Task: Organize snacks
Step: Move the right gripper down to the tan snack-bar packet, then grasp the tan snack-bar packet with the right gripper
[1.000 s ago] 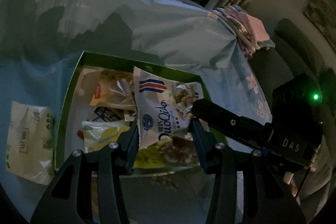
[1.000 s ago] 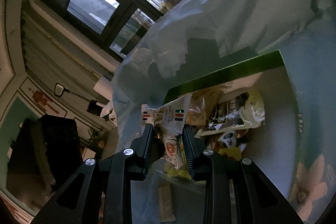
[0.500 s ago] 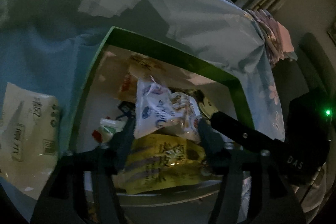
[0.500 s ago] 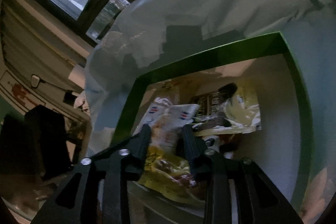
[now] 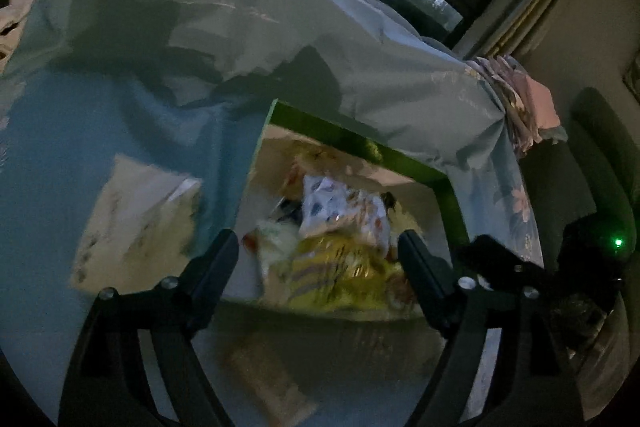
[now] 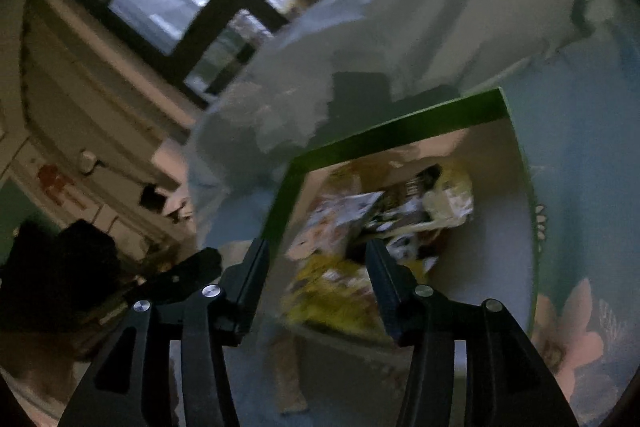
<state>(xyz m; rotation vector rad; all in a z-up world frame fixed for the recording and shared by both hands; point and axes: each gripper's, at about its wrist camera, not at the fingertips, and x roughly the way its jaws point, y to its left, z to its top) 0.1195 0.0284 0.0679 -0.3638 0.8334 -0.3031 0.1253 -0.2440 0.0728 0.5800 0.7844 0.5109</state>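
Left wrist view: my left gripper (image 5: 318,247) is opening, nothing between its fingers. Snack bags, a white packet (image 5: 344,213) atop a yellow one (image 5: 340,279), lie inside the green-rimmed box (image 5: 454,203). My right gripper (image 6: 316,263) is opening too, empty, above that box.

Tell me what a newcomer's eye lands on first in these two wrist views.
First comes the open box with the bright green rim, sitting on a pale blue floral bedsheet in the middle of both views, with a heap of crinkly snack packets inside: a white printed bag on top of a yellow one. Next, the black left gripper and right gripper frame the box from below, jaws opening with nothing between them.
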